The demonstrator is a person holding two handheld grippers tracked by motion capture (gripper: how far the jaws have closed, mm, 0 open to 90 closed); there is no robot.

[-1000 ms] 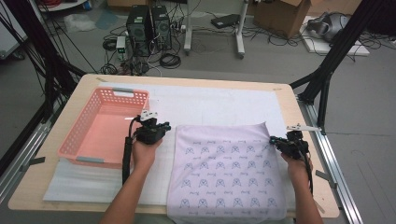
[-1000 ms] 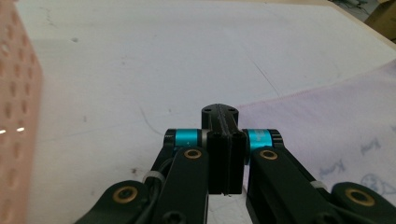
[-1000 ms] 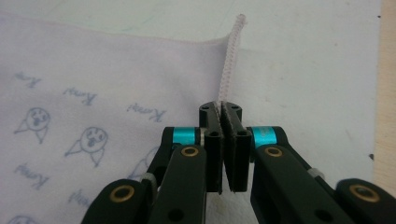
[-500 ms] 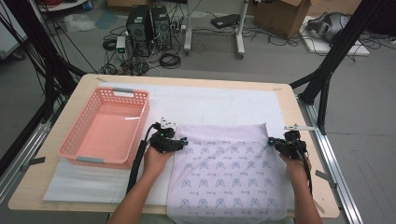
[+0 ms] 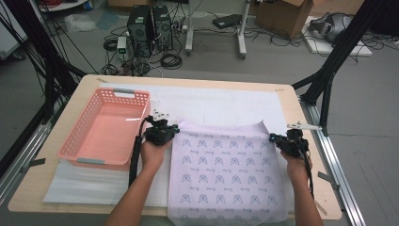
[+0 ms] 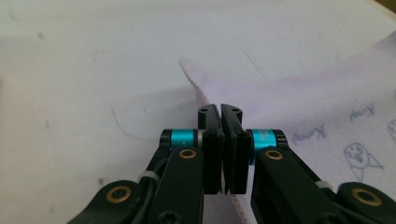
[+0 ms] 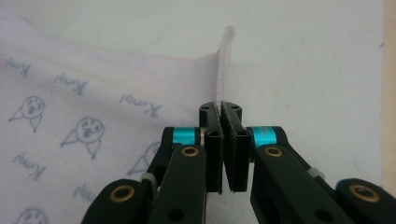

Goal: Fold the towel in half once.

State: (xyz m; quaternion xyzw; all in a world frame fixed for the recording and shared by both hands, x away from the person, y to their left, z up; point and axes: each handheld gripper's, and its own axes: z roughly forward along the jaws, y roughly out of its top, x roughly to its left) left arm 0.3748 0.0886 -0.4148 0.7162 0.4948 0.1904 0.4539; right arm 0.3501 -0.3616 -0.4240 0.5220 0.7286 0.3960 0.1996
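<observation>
Cloth (image 5: pixel 230 176) lies flat on desk (image 5: pixel 291 101) w/ its far edge running L–R between both hands: left hand-held gripper (image 5: pixel 175 129) has just clenched onto far-left corner, right hand-held gripper (image 5: pixel 273 137) clamped on far-right corner.

Left gripper (image 5: pixel 165 131) at frame centre-left, jaws just closed and now pressed together on the cloth (image 5: pixel 226 174) edge, forearm rising from the bottom edge. Right gripper (image 5: pixel 282 141) at centre-right, jaws clamped on the opposite corner, forearm entering from the lower right. Both hands low, knuckles up.
</observation>
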